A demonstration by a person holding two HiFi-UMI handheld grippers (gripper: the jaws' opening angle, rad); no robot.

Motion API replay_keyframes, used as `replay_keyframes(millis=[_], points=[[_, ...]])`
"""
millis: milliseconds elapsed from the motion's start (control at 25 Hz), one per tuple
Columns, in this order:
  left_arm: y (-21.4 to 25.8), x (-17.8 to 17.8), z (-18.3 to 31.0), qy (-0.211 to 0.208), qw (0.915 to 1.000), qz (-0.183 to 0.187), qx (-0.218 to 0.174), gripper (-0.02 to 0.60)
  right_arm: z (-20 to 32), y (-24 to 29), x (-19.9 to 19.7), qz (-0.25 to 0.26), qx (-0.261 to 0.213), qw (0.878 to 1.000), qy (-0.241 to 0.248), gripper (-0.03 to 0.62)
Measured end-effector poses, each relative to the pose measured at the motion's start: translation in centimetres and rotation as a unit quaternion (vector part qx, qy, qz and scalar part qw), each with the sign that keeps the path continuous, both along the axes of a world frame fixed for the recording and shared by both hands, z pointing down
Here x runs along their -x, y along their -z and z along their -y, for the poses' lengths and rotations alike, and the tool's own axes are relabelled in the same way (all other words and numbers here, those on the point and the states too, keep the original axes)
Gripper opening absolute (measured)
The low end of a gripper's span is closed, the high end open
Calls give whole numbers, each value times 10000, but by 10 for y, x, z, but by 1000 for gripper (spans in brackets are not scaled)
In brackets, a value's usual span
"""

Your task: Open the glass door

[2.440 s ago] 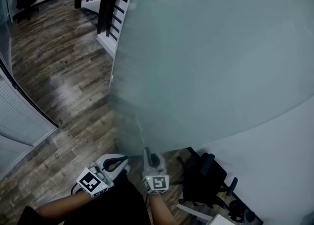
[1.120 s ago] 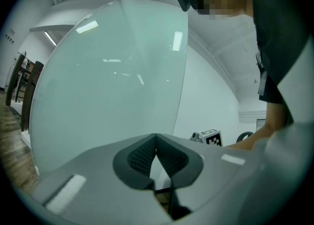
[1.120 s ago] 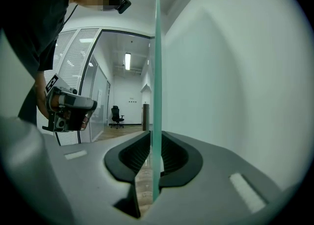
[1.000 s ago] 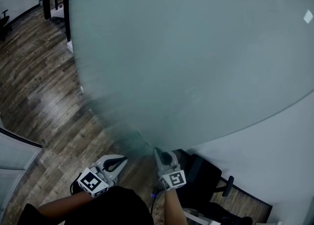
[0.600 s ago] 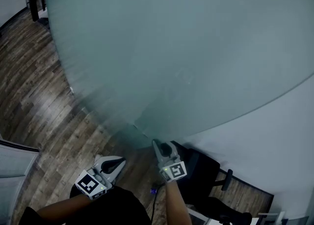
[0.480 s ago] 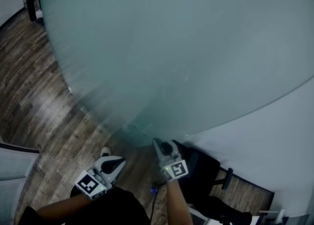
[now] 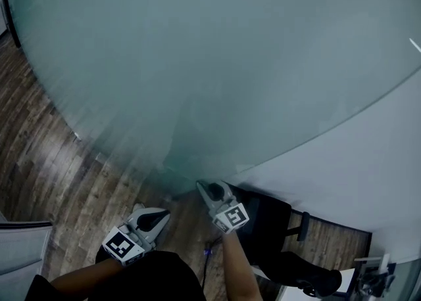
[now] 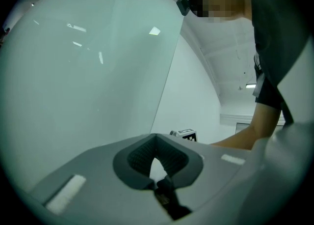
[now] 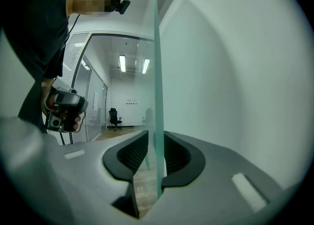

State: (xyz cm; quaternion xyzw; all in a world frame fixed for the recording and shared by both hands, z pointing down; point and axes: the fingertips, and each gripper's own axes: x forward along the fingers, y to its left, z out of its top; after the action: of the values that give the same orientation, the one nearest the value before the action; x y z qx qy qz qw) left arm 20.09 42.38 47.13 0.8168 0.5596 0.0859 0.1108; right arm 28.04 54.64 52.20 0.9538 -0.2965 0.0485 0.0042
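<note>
Held the left gripper [image 7: 156,217] at lower left, jaws pressed together on nothing, seemingly idle and clear of the swing. Straddled the glass door [image 7: 230,63] at lower centre with the right gripper [image 7: 202,188], jaws just opening, spread with a gap beside the glass, probably letting go. Filled the upper frame; stood upright, long axis vertical, edge [image 9: 157,71] pointing straight into the right jaws.

The left gripper [image 8: 157,170] sits at 6 o'clock with its jaws closed, pad against pad. The frosted glass door [image 8: 83,71] fills the field from 7 to 12 o'clock; its free edge runs from 12 o'clock down to centre. A white wall [image 8: 196,96] lies beyond. A marker cube [image 8: 184,133] shows at 1 o'clock of the jaws. The person's forearm [image 8: 250,130] enters at 4 o'clock.
</note>
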Motion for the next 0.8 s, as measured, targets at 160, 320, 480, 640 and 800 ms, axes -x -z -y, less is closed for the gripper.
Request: replay_keyframes(millis=[160, 320, 480, 640, 800], points=[[5, -22, -4, -31, 10000, 38, 86, 0, -9, -2, -14, 47, 20, 10000, 51, 92], [10, -34, -15, -197, 9998, 24, 22, 0, -22, -1, -27, -2, -43, 10000, -56, 97], [11, -34, -25, -473, 9989, 36, 52, 0, -31, 0, -37, 54, -132, 9997, -190, 107], [16, -43, -36, -692, 9975, -18, 136, 0, -37, 1, -48, 54, -108, 9998, -151, 109], [14, -61, -41, -795, 9966, 11, 233, 0, -40, -1, -64, 2, -112, 9998, -143, 112]])
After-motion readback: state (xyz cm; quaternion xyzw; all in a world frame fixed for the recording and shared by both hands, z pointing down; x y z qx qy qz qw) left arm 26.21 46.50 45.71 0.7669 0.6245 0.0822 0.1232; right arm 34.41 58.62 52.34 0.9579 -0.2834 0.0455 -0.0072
